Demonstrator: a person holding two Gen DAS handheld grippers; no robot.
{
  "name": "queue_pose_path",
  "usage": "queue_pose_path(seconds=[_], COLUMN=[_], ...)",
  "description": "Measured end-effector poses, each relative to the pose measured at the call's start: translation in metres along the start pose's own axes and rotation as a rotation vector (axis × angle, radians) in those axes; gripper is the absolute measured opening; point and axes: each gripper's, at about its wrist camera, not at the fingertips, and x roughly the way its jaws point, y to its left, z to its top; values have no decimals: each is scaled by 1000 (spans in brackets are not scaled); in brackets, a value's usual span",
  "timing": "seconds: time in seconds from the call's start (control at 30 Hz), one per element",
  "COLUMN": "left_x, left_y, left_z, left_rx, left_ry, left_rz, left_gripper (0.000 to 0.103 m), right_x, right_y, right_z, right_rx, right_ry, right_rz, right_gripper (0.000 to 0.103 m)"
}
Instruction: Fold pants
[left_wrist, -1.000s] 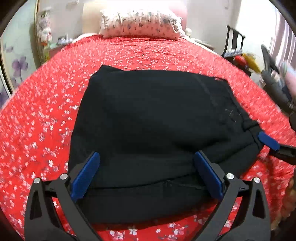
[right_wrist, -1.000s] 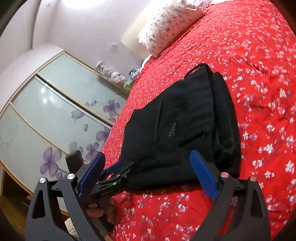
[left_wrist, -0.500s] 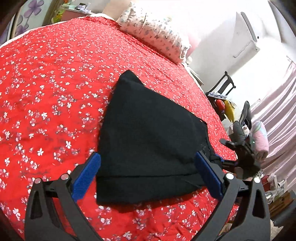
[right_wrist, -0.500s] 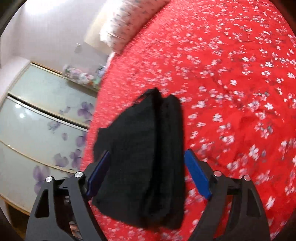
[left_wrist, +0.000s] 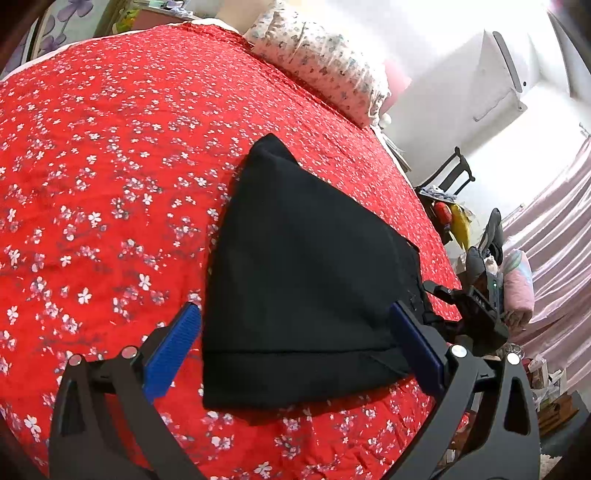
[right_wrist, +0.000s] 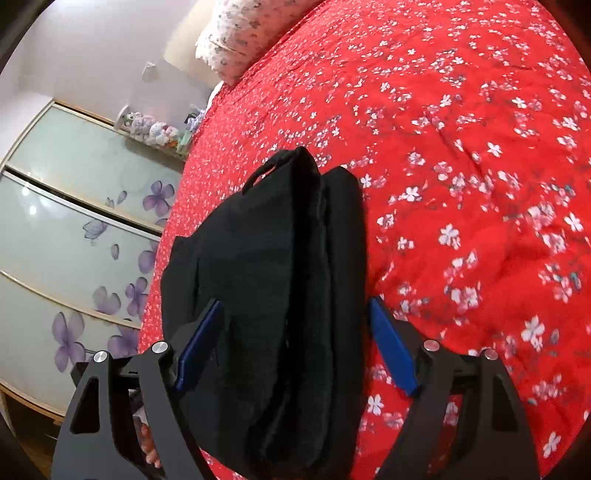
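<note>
The black pants (left_wrist: 306, 280) lie folded into a thick stack on the red flowered bedspread (left_wrist: 103, 184). My left gripper (left_wrist: 295, 332) is open over the near edge of the stack, its blue pads on either side and apart from the cloth. My right gripper (right_wrist: 295, 332) is open and straddles the side of the pants (right_wrist: 273, 295), where the folded layers show edge-on. The right gripper also shows at the right of the left wrist view (left_wrist: 439, 314), at the stack's right corner.
A flowered pillow (left_wrist: 317, 62) lies at the head of the bed. A chair (left_wrist: 450, 173) with clutter stands beside the bed on the right. Wardrobe doors with purple flowers (right_wrist: 66, 236) stand on the other side.
My left gripper has drawn back and tilted, so the stack sits farther off. My right gripper has swung from the corner round to straddle the stack's side. Both stayed open.
</note>
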Motion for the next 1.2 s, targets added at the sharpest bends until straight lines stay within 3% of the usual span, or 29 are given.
queue_pose_path(seconds=[0.07,0.13,0.27,0.37,0.43,0.53,0.77,0.9,0.97,1.1,1.2], left_x=[-2,-5,-5,-3,-3,-3,-1,4,6,8,6], left_y=[3,7,9,7,5,4,10,11,11,12,18], left_z=[2,4,5,4,3,3,4,3,2,4,14], left_rx=[-16,-32,-27,-22,-9,3,-7,-9,-11,-28,-64], left_ry=[-8,-15,-17,-8,-6,-9,-5,5,9,20,19], left_rz=[-4,-9,5,7,13,26,49,54,56,41,-9], left_gripper=[101,101,101,101,101,101,101,101,101,101,101], right_x=[0,-5,-5,4,4,-1,0,11,15,2,-8], right_y=[6,19,37,16,13,46,90,121,126,77,31], right_z=[0,-4,-13,-4,-4,-20,-54,-82,-85,-37,-13], right_rx=[-37,-106,-238,-119,-100,-291,-591,-859,-902,-501,-212], right_ry=[10,-16,-50,-7,-14,-79,-172,-240,-247,-137,-99], right_rz=[-40,-74,-179,-99,-84,-210,-388,-523,-536,-313,-62], right_gripper=[65,58,57,67,66,57,56,56,56,56,42])
